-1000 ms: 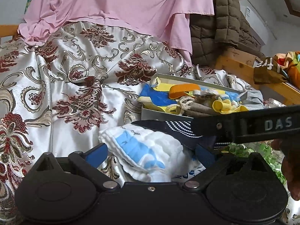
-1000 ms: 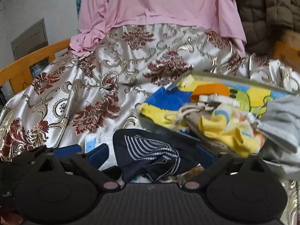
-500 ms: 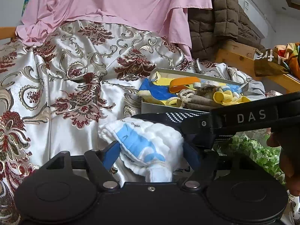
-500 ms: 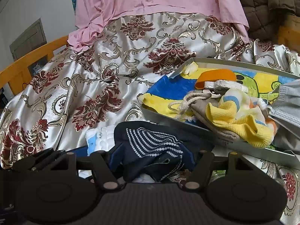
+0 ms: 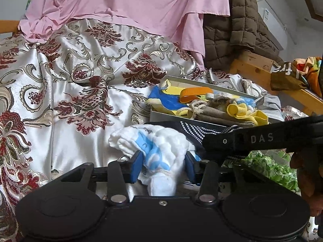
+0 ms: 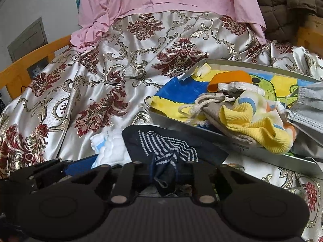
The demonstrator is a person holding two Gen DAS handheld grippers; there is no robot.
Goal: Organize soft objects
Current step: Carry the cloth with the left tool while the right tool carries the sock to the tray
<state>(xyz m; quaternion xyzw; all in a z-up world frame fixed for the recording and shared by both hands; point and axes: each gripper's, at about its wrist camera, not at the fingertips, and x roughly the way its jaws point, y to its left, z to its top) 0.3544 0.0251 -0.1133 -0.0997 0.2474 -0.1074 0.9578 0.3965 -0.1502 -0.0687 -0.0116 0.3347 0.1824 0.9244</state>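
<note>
A fluffy white and blue cloth (image 5: 161, 143) lies on the bedspread, bunched between the blue pads (image 5: 137, 165) of my left gripper (image 5: 164, 166). Its jaws are closing and squeeze the cloth. Beside it lies a navy sock with white dots (image 6: 161, 143). My right gripper (image 6: 164, 168) pinches the sock's near end, its jaws closing almost together. Just behind both stands a grey tray (image 6: 201, 134) holding a yellow sock (image 6: 254, 125), a beige drawstring pouch (image 6: 212, 111), a grey face mask (image 6: 308, 109) and an orange piece (image 6: 230, 77) on a cartoon cloth.
A silvery bedspread with maroon flowers (image 5: 80, 84) covers the bed. A pink sheet (image 5: 131, 2) and a brown quilted jacket (image 5: 238, 30) pile up at the back. The wooden bed frame (image 6: 34, 60) runs on the left. Green leafy fabric (image 5: 268, 165) and a person's hand (image 5: 306, 173) are at the right.
Both pairs of jaws have come together from wide open. The left pads now bunch the white and blue cloth. The right jaws have pinched the navy sock's near end.
</note>
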